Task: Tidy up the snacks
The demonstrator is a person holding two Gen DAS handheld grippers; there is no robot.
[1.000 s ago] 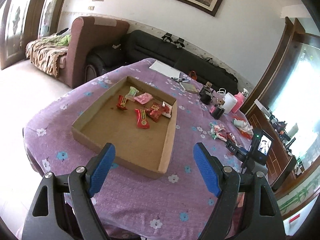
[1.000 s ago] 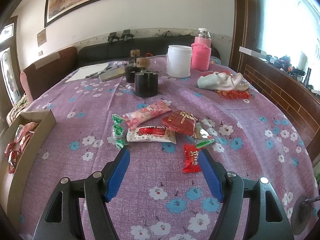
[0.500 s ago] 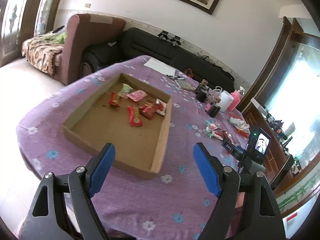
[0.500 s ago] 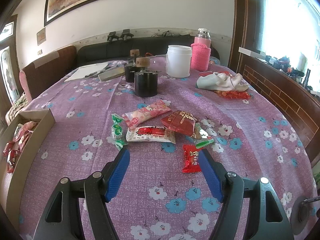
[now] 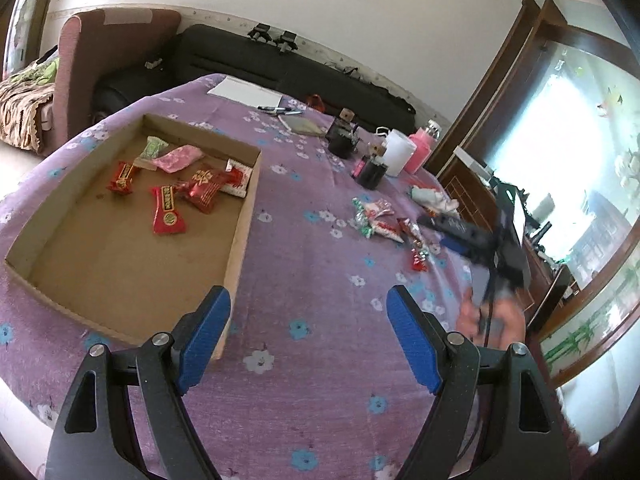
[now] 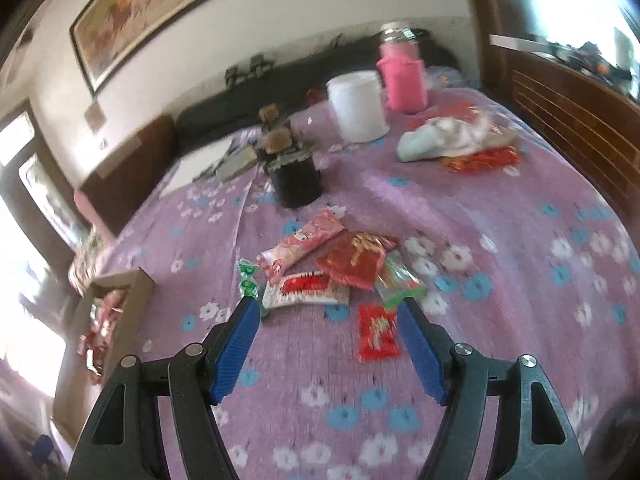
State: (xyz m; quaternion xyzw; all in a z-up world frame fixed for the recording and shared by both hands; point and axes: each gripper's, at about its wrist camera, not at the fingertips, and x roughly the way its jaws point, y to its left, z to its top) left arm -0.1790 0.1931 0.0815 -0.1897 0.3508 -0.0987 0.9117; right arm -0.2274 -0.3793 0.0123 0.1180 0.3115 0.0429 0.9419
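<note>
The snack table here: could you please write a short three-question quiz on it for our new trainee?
1. True or false: the cardboard tray already holds several wrapped snacks.
2. Which item lies nearest the right gripper? A: white jar B: small red packet C: pink bottle
3. Fill in: the left gripper hovers over the purple ____, its jaws holding nothing.

Key:
1. True; red, pink and green packets lie in it.
2. B; it lies just inside the right-hand jaw, with the loose snack pile beyond.
3. Tablecloth.
</note>
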